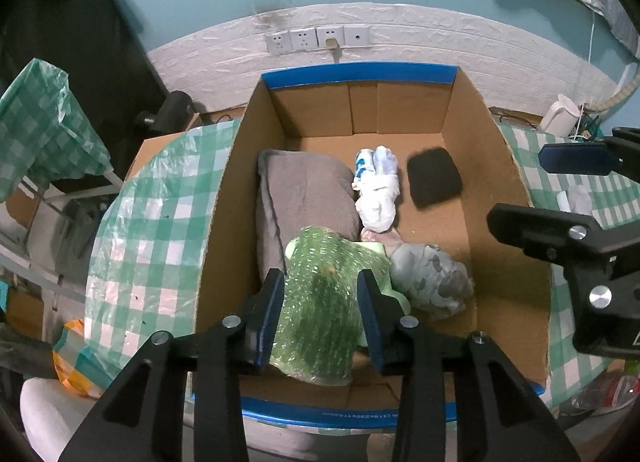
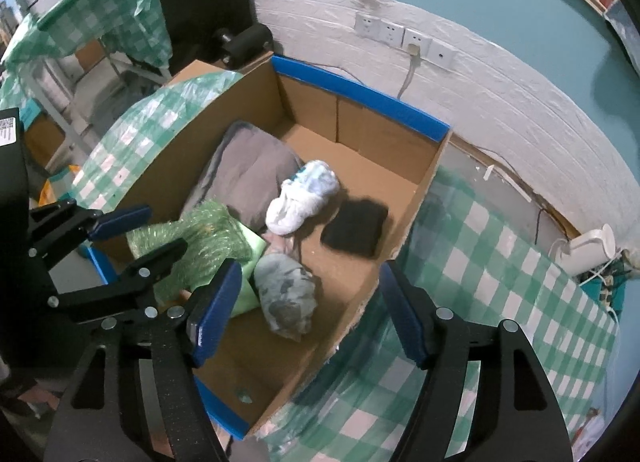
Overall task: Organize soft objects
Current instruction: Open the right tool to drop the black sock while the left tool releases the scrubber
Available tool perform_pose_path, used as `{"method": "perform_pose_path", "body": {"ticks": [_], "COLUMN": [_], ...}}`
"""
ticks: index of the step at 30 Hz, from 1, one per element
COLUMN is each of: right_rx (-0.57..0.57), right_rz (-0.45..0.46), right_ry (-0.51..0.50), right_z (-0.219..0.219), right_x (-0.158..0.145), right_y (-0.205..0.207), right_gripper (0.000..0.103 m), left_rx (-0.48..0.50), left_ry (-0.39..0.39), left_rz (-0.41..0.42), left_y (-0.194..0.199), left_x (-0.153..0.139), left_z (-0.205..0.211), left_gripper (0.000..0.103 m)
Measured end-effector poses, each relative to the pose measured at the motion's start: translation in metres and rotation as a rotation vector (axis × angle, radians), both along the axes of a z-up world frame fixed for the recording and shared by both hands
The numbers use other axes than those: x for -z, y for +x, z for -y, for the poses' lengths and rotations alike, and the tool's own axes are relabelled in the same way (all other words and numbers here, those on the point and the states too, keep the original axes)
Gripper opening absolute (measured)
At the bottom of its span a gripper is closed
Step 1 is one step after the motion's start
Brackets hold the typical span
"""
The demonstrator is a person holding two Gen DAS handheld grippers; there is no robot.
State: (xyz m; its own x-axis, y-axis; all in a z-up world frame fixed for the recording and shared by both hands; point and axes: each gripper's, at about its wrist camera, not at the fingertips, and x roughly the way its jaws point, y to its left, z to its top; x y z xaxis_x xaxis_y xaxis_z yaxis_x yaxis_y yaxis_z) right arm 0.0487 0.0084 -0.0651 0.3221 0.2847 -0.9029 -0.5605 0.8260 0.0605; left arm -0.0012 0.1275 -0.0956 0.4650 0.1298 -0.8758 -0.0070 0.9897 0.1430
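An open cardboard box (image 1: 496, 198) with blue taped rims stands on a green checked tablecloth; it also shows in the right wrist view (image 2: 404, 198). My left gripper (image 1: 320, 294) is shut on a green bubble wrap bundle (image 1: 320, 314) and holds it over the box's near end; the bundle also shows in the right wrist view (image 2: 200, 246). Inside lie a grey folded towel (image 1: 304, 190), a white and blue cloth roll (image 1: 378, 186), a black pad (image 1: 434, 176) and a grey patterned bundle (image 1: 430, 282). My right gripper (image 2: 312, 302) is open and empty above the box's right wall.
A white kettle (image 2: 592, 246) stands at the table's far right by the wall. Wall sockets (image 1: 316, 38) sit behind the box. Another checked-cloth table (image 2: 92, 10) and shelving stand at the left. The checked tablecloth (image 2: 500, 302) stretches right of the box.
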Motion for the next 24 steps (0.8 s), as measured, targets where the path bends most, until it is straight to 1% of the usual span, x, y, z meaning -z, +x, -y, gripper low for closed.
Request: {"method": "perform_pose_path", "body": {"ticks": [3, 5, 7, 17, 20, 24], "right_rx": [0.008, 0.012, 0.018, 0.055, 0.068, 0.090], "right_rz": [-0.002, -0.003, -0.004, -0.008, -0.004, -0.004], "right_ry": [-0.002, -0.003, -0.004, 0.010, 0.018, 0.027], "right_z": [0.003, 0.006, 0.009, 0.033, 0.043, 0.055], "right_x": [0.000, 0.001, 0.001, 0.000, -0.001, -0.003], "right_y": [0.000, 0.000, 0.000, -0.001, -0.001, -0.002], "right_gripper": [0.072, 0.072, 0.072, 0.073, 0.073, 0.073], "left_rx": [-0.001, 0.000, 0.001, 0.020, 0.034, 0.055], "left_ry": [0.001, -0.005, -0.012, -0.031, -0.032, -0.026], "left_rz": [0.005, 0.013, 0.021, 0.045, 0.053, 0.067], "left_y": [0.000, -0.001, -0.001, 0.000, -0.001, -0.003], "left_x": [-0.002, -0.004, -0.006, -0.013, -0.016, -0.020], "left_z": [0.001, 0.001, 0.002, 0.012, 0.019, 0.031], "left_gripper": [0.038, 0.040, 0.049, 0.050, 0.055, 0.056]}}
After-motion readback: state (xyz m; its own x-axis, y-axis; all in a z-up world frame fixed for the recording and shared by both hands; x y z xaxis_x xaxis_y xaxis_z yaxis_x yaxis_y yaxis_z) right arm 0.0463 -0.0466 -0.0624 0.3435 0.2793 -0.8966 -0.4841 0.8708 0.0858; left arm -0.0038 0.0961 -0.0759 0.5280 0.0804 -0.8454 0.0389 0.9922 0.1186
